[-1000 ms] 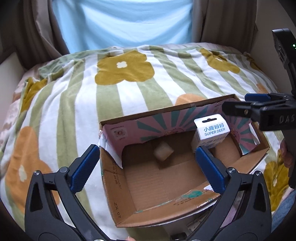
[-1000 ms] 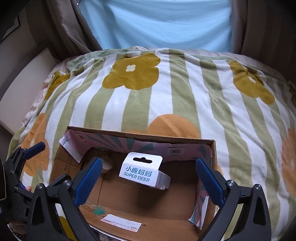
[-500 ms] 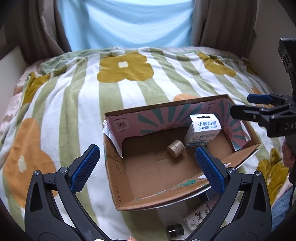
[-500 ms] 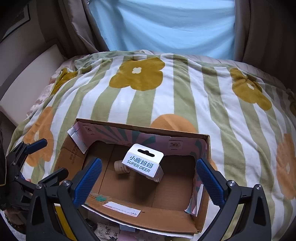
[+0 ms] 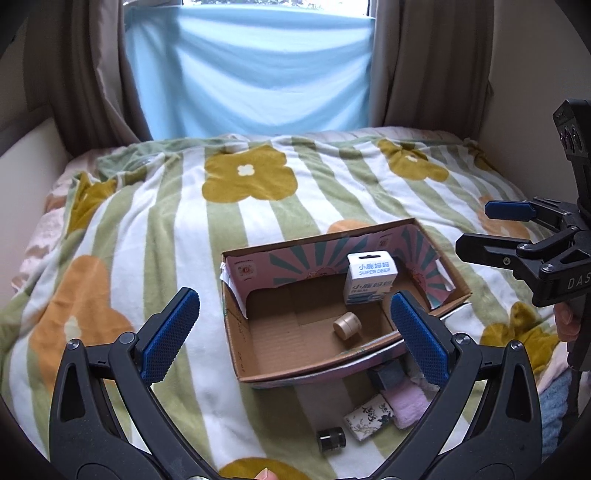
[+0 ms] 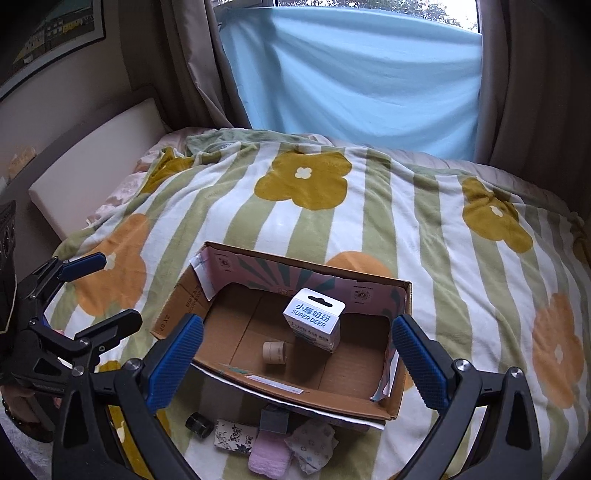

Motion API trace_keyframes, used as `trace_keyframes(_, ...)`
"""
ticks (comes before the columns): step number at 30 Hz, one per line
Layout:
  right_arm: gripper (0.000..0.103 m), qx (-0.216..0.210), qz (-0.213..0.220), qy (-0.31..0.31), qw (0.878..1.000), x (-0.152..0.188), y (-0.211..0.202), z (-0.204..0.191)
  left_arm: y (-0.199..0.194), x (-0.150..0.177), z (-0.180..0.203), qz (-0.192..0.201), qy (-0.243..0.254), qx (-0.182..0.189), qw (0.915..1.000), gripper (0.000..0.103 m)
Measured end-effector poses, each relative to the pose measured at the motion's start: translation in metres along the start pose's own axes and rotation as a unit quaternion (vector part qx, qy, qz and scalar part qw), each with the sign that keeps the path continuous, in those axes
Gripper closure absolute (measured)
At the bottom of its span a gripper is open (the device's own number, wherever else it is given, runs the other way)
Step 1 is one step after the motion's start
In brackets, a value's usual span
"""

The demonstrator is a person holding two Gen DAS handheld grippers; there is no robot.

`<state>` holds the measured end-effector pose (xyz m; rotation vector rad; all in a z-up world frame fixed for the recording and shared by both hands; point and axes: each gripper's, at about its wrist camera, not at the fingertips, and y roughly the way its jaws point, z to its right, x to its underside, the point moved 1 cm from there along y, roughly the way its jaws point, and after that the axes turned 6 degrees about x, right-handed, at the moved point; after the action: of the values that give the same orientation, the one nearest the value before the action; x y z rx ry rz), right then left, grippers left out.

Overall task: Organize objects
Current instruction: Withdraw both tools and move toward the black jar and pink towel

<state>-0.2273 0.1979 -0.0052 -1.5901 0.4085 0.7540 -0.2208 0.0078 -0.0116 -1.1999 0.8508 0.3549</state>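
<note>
The left gripper (image 5: 291,336) is held wide apart with nothing in it, above the near left of the open brown cardboard box with a pink paper lining (image 5: 236,332), which sits on the soft blanket with green stripes and yellow flowers (image 5: 166,229). Inside the box, a small tan round pot (image 5: 347,325) lies on its side near the middle, and a white and blue carton marked SUPER DEER (image 5: 371,278) stands by the far wall. Some putting-away looks done, and more things wait on the blanket just near the box: a small dark round jar (image 5: 331,439), a white packet with dark flower prints (image 5: 369,421), a grey block (image 5: 388,376) and a folded pink cloth (image 5: 406,404). One of these probably has to be picked next, so a gripper would be lowered to the near side and closed gently. The right gripper (image 6: 297,354) is spread wide and empty too. Only in the right view is a white flowery cloth (image 6: 312,443) seen clearly beside the pink cloth, and a framed picture (image 6: 48,33) on the far left wall.
</note>
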Motion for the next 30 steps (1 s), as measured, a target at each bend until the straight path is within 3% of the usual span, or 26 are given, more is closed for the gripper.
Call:
trace_keyframes(5,0.001,0.005,0.024,0.002,1.000,0.013,-0.028,-0.002,-0.031,0.009,0.009,0.019,0.000,0.010,0.9998,0.000)
trace_keyframes(11,0.001,0.010,0.044,0.025,0.999,0.044,-0.055,-0.001,-0.061,0.035,0.015,0.037,0.009,-0.004,0.9993,0.000)
trace_keyframes(18,0.001,0.029,0.061,0.030,0.997,0.094,-0.073,-0.010,-0.085,0.088,0.015,0.055,-0.003,-0.005,0.9985,0.000)
trace_keyframes(23,0.001,0.036,0.045,0.033,0.998,0.136,-0.062,-0.018,-0.072,0.134,0.016,0.040,-0.009,0.005,0.9991,0.000)
trace_keyframes(30,0.001,0.049,-0.006,0.021,0.999,0.192,-0.018,-0.032,-0.021,0.183,0.014,-0.009,-0.007,0.030,0.9995,0.000)
